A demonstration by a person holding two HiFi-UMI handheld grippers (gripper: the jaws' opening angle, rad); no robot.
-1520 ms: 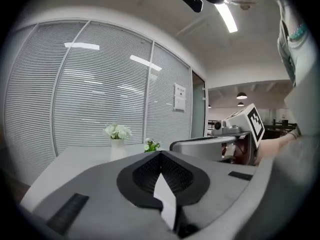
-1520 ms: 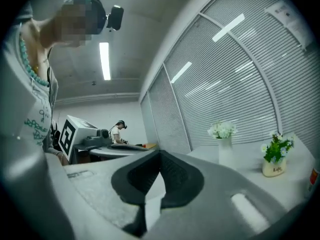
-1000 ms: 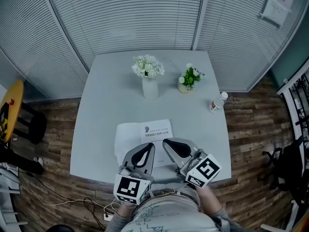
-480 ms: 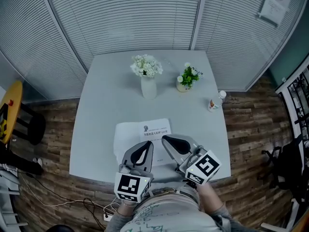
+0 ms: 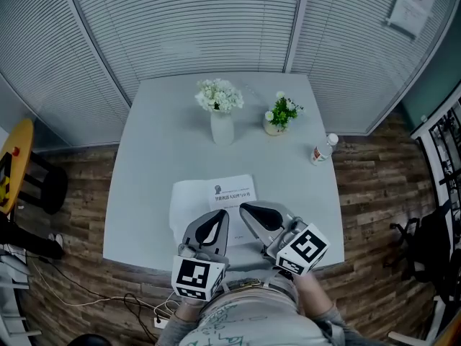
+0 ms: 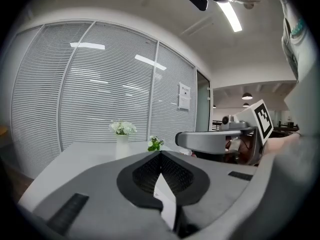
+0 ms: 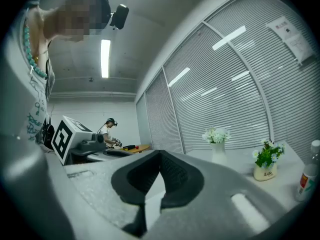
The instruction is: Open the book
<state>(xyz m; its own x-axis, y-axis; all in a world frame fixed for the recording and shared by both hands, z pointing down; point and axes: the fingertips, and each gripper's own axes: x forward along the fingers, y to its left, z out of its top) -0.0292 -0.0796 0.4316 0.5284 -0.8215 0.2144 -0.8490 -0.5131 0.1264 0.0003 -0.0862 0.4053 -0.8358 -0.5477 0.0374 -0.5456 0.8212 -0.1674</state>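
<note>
The book (image 5: pixel 229 191) lies closed on the white table (image 5: pixel 144 193) near the front edge, its white cover with dark print facing up. Both grippers hover side by side over its near half. My left gripper (image 5: pixel 218 215) is shut, jaw tips meeting (image 6: pixel 161 154), with a white sliver showing through the gap behind the tips. To its right my right gripper (image 5: pixel 245 209) also looks shut, tips together (image 7: pixel 160 153), a strip of white likewise showing behind the tips. Neither holds anything. The grippers hide the book's near edge.
A vase of white flowers (image 5: pixel 221 117) and a small potted plant (image 5: pixel 281 117) stand at the back of the table. A bottle (image 5: pixel 322 152) stands by the right edge. A yellow stool (image 5: pixel 14 164) is on the floor at left. Blinds line the walls.
</note>
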